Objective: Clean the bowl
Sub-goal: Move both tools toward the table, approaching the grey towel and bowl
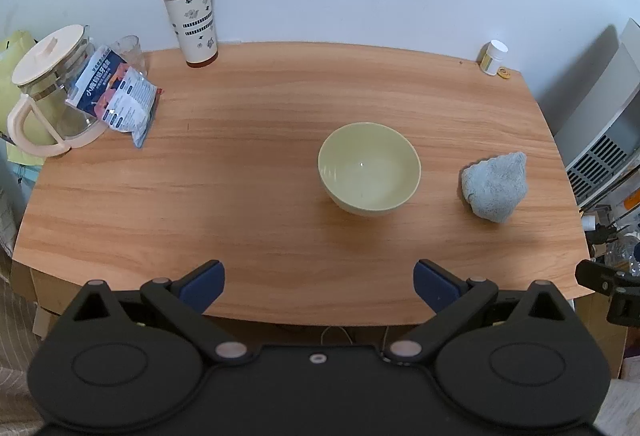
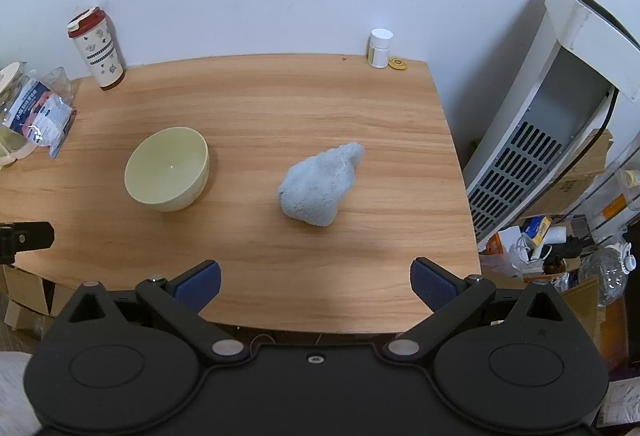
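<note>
Wooden worktop (image 1: 240, 195), our two claws hovering spread.
We see left claw (image 1: 319, 286) and right claw (image 2: 315, 284) empty; yellow bowl (image 1: 369, 168) seemingly clean, beside grey cloth (image 2: 318, 189).

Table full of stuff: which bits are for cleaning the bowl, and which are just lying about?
For the job:
- pale green bowl
- grey-blue cloth

Just lying about:
- red-lidded tumbler
- glass kettle
- printed packet
- small white bottle
- yellow disc
</note>
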The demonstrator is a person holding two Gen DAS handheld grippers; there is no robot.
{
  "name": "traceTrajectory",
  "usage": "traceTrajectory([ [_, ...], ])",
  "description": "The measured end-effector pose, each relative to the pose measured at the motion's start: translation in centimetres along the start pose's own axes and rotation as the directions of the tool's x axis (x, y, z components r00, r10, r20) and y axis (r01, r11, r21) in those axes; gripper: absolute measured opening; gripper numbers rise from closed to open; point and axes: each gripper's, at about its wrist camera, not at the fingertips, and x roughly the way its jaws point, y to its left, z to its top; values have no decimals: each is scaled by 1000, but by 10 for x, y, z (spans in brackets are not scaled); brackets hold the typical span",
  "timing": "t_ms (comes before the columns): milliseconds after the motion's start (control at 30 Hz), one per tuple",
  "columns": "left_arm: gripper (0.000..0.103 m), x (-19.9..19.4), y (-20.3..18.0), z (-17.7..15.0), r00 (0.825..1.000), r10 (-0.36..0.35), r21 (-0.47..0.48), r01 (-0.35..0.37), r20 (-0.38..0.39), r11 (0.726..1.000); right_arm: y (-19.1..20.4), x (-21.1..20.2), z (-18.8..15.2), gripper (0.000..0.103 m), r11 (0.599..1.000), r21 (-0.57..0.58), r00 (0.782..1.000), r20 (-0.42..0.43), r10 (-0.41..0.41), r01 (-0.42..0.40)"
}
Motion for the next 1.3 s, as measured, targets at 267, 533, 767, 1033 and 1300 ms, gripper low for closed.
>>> traceTrajectory([
  [267, 103, -1, 0, 2, 1000, 3, -8, -3, -2, 1000, -4, 1, 3, 103, 1000, 5, 1000, 2, 5, -5],
  [533, 103, -3, 1, 2, 1000, 7, -15, -7, 3, 1000, -5, -2, 4, 103, 1000, 9, 1000, 12, 11, -11],
  [767, 103, -4, 2, 0, 1000, 12, -26, -12, -3, 1000, -16, -11, 1, 103, 993, 54, 992, 67, 106, -109],
  [1033, 103, -3, 7, 1, 1000, 5, -59, -6, -22, 998, -19, -13, 5, 103, 988, 11, 984, 91, 153, -155],
  [1300, 103, -2, 6, 1, 1000, 9, -54, -10, -18, 998, -24, -7, 5, 103, 986, 33, 984, 69, 161, -164],
])
